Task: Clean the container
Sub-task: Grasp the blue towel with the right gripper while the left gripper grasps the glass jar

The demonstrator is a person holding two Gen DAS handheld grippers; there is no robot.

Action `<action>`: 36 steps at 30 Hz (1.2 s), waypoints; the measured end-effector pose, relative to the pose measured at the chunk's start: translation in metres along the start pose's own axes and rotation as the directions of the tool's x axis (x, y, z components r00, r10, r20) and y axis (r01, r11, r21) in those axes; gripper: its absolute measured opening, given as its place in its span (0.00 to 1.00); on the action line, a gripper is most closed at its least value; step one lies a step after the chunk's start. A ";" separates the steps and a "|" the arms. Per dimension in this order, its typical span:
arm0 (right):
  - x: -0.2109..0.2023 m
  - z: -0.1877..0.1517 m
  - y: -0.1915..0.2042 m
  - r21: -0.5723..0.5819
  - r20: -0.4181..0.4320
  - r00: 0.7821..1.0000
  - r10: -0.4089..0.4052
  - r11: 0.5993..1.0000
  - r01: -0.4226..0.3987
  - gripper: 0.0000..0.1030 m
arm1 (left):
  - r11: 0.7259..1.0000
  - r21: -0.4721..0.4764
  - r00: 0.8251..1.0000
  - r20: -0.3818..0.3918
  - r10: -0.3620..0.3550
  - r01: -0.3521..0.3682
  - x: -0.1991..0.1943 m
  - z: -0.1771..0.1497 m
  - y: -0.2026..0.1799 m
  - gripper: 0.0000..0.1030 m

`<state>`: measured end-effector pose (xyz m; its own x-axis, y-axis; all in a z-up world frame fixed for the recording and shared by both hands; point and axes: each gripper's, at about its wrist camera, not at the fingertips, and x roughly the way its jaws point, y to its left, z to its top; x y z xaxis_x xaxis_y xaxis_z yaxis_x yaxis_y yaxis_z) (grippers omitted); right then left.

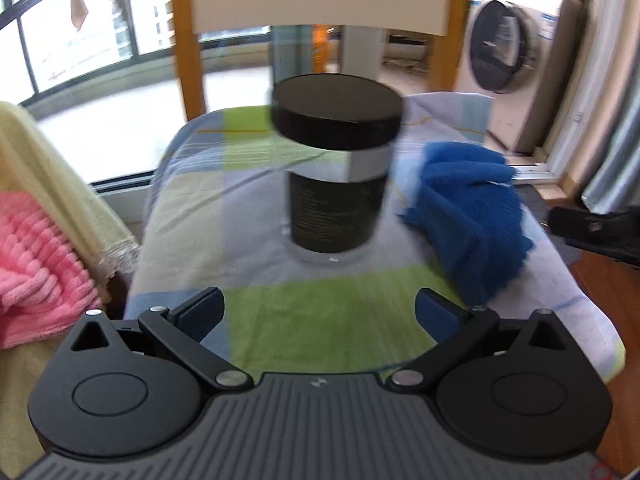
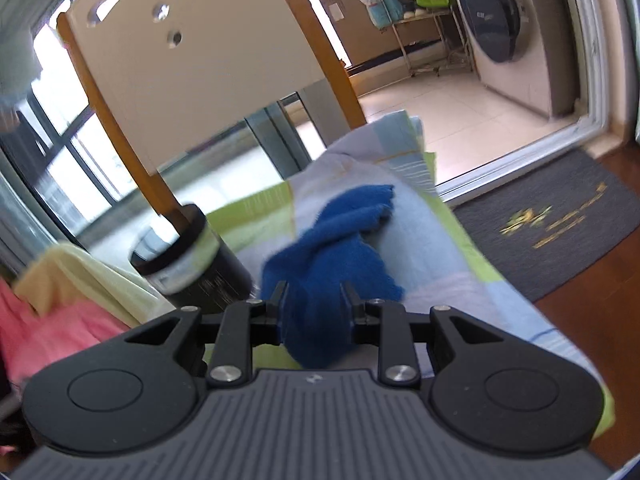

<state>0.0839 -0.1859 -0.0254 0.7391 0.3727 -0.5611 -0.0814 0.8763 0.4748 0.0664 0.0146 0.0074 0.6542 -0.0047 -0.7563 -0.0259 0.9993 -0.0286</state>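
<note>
A clear jar with a dark label and a black lid (image 1: pixel 335 176) stands upright on a checked cloth (image 1: pixel 280 320) over a small table. My left gripper (image 1: pixel 320 312) is open and empty, just short of the jar. A blue cloth (image 1: pixel 468 216) lies crumpled to the jar's right. In the right wrist view my right gripper (image 2: pixel 314 300) is shut on the blue cloth (image 2: pixel 332 256), whose near end sits between the fingers. The jar (image 2: pixel 192 260) stands to its left.
A wooden chair back (image 2: pixel 192 68) rises behind the table. Pink (image 1: pixel 36 260) and yellow (image 1: pixel 52 184) towels lie at the left. A washing machine (image 2: pixel 508 40) and a dark doormat (image 2: pixel 560 224) are on the right.
</note>
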 end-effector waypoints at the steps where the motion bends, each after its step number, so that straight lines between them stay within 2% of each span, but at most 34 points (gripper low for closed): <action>1: 0.004 0.002 0.001 0.005 -0.006 1.000 0.006 1.000 -0.006 0.24 | 1.000 0.013 1.000 0.003 0.000 0.000 0.001 0.002 0.001 0.99; 7: 0.038 0.006 0.021 -0.041 -0.065 0.998 0.014 0.999 -0.017 0.24 | 0.994 0.106 0.999 0.032 0.013 -0.016 0.009 0.012 -0.001 0.99; 11: 0.054 0.006 0.049 -0.139 -0.092 0.996 0.000 0.990 -0.012 0.24 | 0.996 0.092 0.999 0.047 -0.013 0.009 0.012 0.018 0.009 0.99; 15: 0.074 -0.001 0.070 -0.241 -0.121 0.989 -0.083 0.969 0.052 0.24 | 0.998 0.025 0.998 0.021 -0.055 0.055 0.021 0.017 0.021 0.99; 19: 0.085 -0.010 0.078 -0.298 -0.118 0.981 -0.155 0.948 0.114 0.24 | 0.998 0.040 0.998 0.033 -0.049 0.048 0.022 0.015 0.024 0.99; 36: 0.084 -0.011 0.070 -0.309 -0.108 0.975 -0.195 0.938 0.154 0.24 | 0.996 0.066 0.997 0.056 -0.057 0.054 0.022 0.018 0.018 0.99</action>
<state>0.1326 -0.0896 -0.0469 0.6643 0.2252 -0.7128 -0.1695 0.9741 0.1497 0.0939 0.0335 0.0017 0.6956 -0.0599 -0.7160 0.0593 0.9979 -0.0258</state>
